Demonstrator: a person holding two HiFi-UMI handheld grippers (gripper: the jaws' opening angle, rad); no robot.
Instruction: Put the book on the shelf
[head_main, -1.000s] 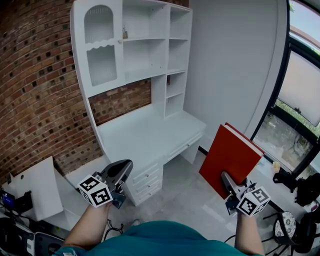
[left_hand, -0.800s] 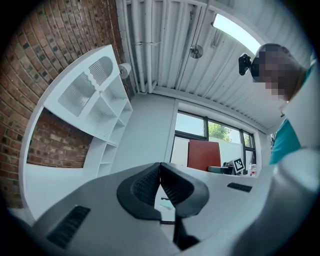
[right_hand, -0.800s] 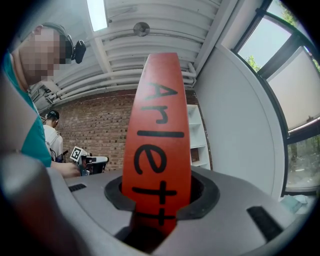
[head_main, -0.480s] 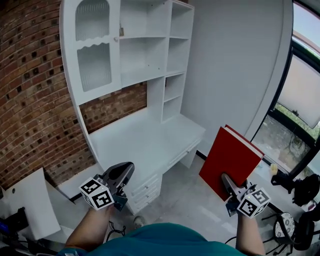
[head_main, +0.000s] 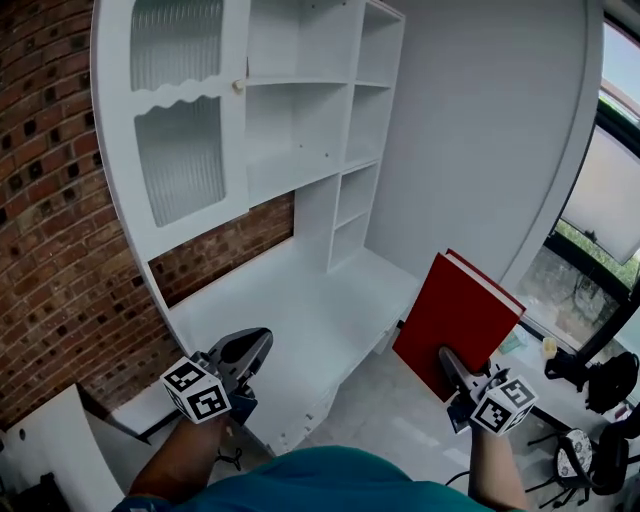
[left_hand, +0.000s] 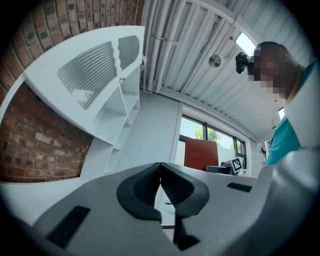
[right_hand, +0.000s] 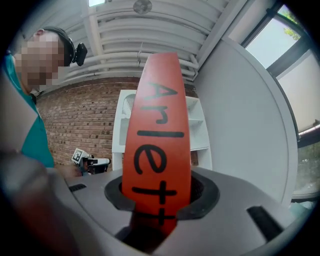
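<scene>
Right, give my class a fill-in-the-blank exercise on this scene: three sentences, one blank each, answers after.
1. The right hand-held gripper is shut on a ____ book.
2. The left hand-held gripper has its jaws together and holds ____.
3. The wall behind the white shelf unit is made of ____.
Missing words: red; nothing; brick.

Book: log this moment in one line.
stage: book held, not shelved | right gripper: shut on book | left gripper: shut, empty | shelf: ahead, no book on it
</scene>
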